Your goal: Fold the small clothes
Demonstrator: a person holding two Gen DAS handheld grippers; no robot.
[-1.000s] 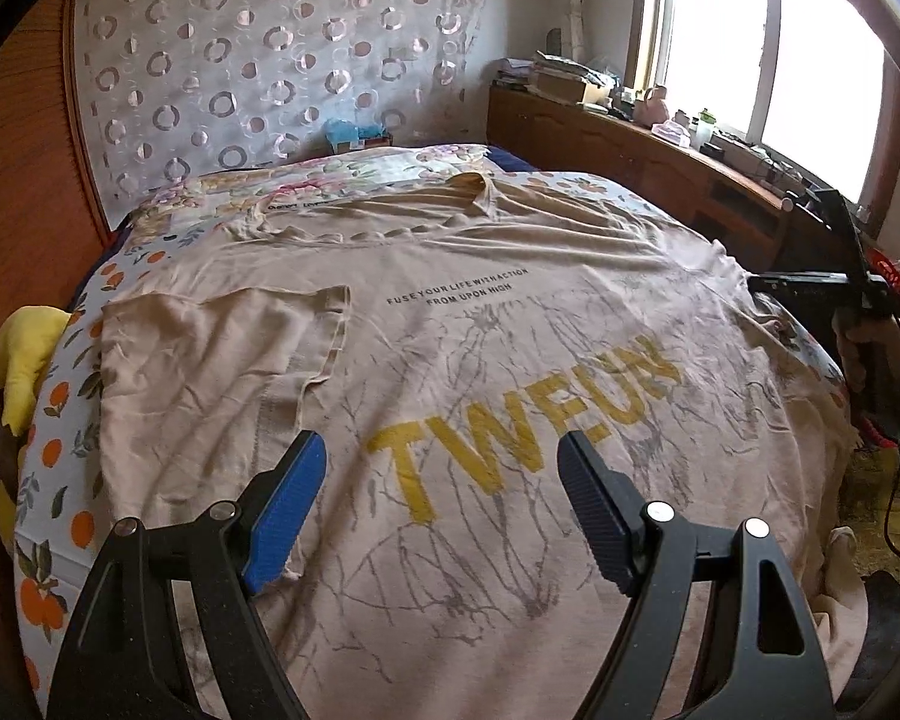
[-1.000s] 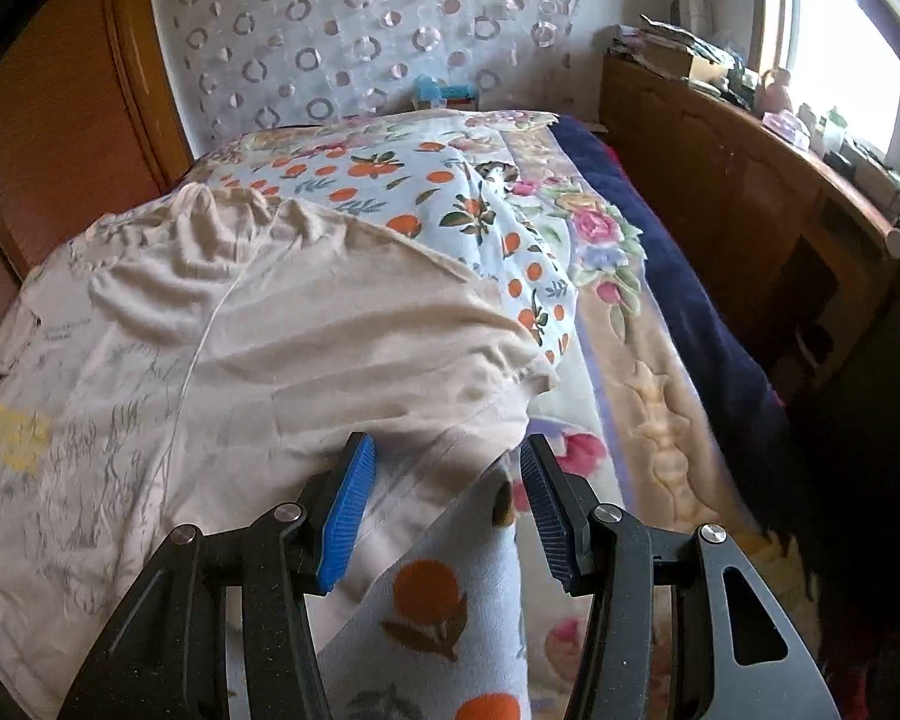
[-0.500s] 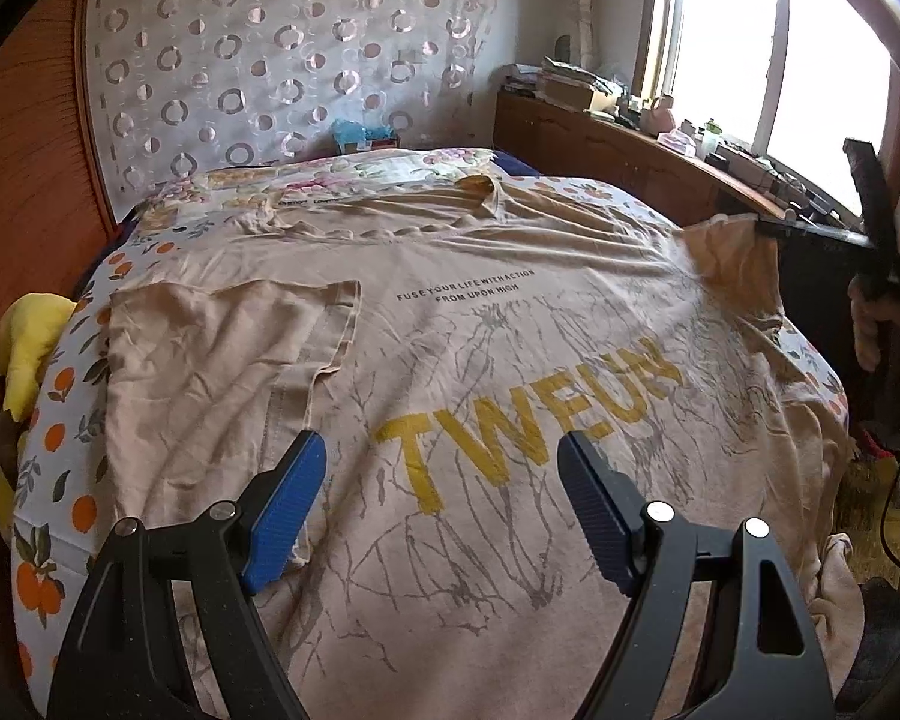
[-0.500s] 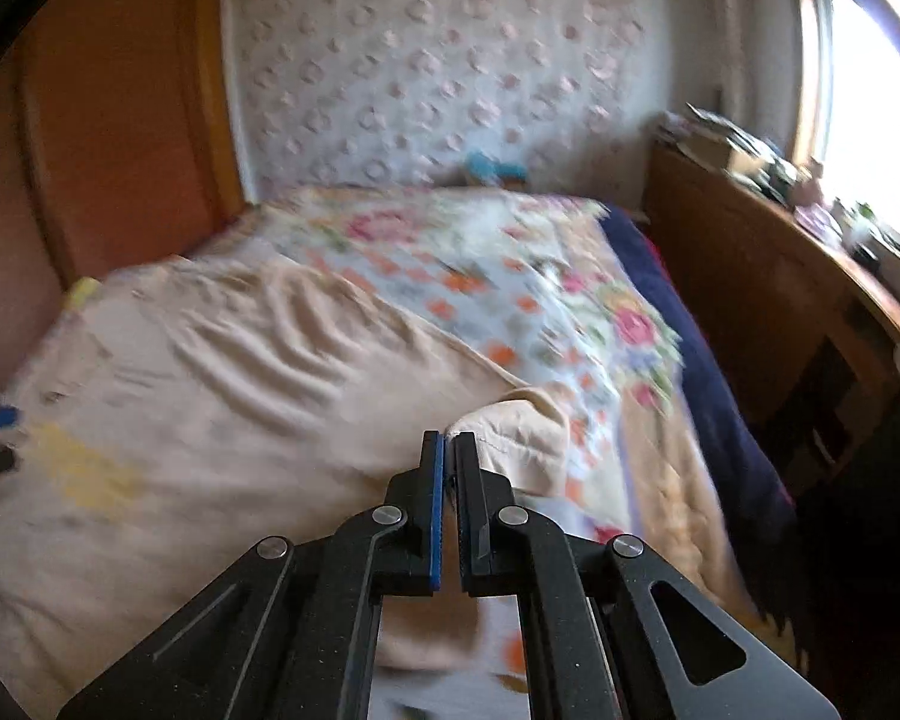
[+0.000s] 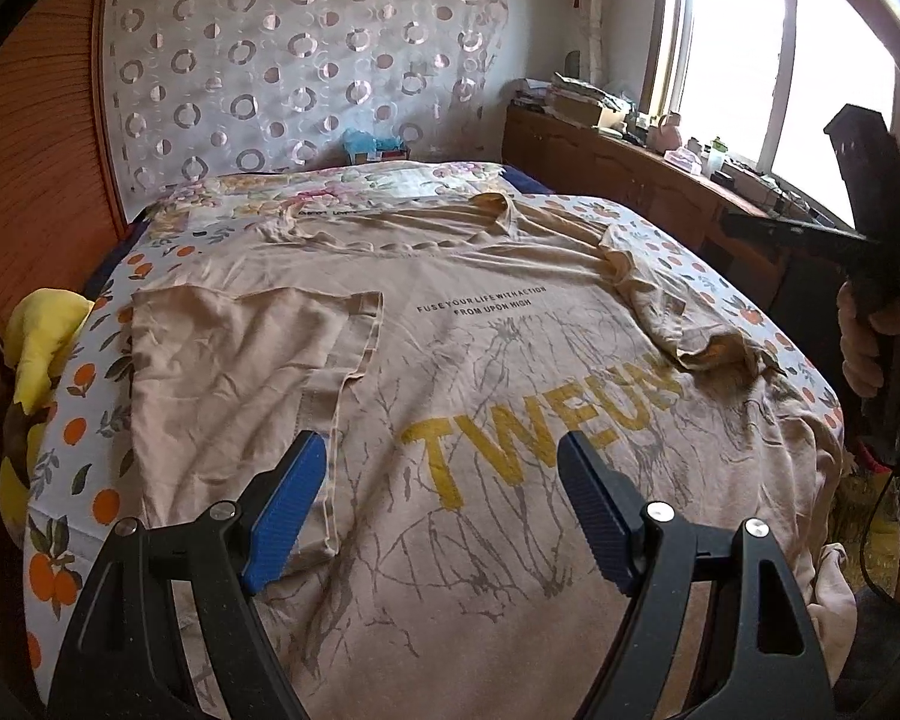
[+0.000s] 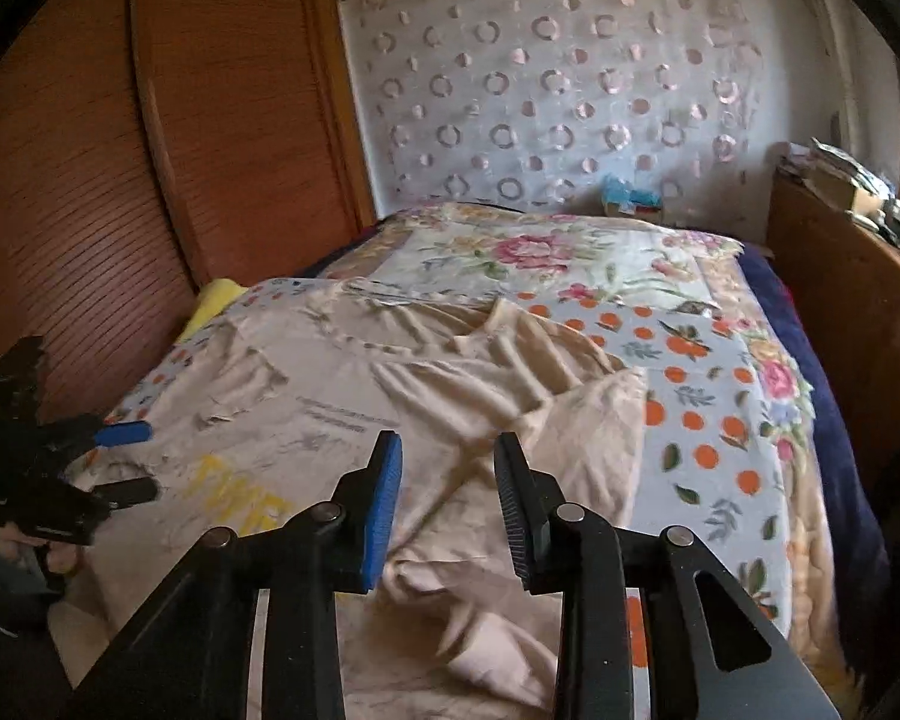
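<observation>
Here the shirt (image 5: pixel 498 396) lies spread face up over the bed (image 5: pixel 72 438), its near hem cut off under my left tongs (image 5: pixel 441 504). One sleeve (image 5: pixel 240 354) is folded flat onto the chest; the other sleeve (image 5: pixel 678 324) lies rumpled across the far end of the yellow lettering, hiding its last letters. My left tongs hang wide apart above the print, gripping nothing. My right tongs (image 6: pixel 447 495) are parting, with no cloth pinched; the bunched sleeve shows just beyond them, though blur keeps me from saying whether a pad brushes it. In the left view my right tongs' tips are hidden; only their black frame and my hand (image 5: pixel 870 342) show at the edge. Something yellow (image 5: pixel 42 336) pokes out beside the bed, mostly hidden.
</observation>
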